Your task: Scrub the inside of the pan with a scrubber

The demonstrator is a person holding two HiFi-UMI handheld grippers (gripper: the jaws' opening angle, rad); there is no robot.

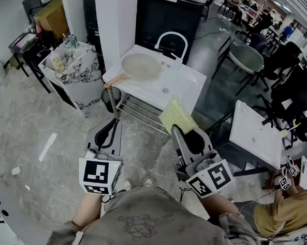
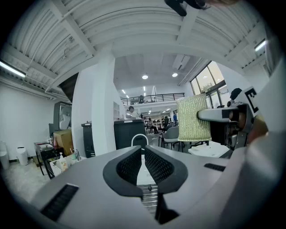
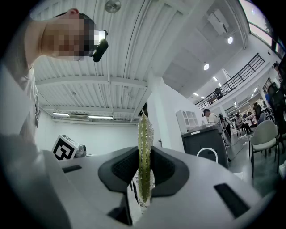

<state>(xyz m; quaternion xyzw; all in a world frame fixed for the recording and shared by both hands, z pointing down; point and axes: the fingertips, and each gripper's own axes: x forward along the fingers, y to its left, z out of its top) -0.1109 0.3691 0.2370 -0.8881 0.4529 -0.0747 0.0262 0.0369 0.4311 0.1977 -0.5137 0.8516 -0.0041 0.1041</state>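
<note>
Where right gripper clamps, scrubber — thin, knobbly mesh.

Head camera high, two gripper cameras low, all facing the white surface.
The head view looks steeply down from well back; both gripper views look nearly level toward its arched faucet, seen in all three. The left gripper view catches the right gripper.
</note>
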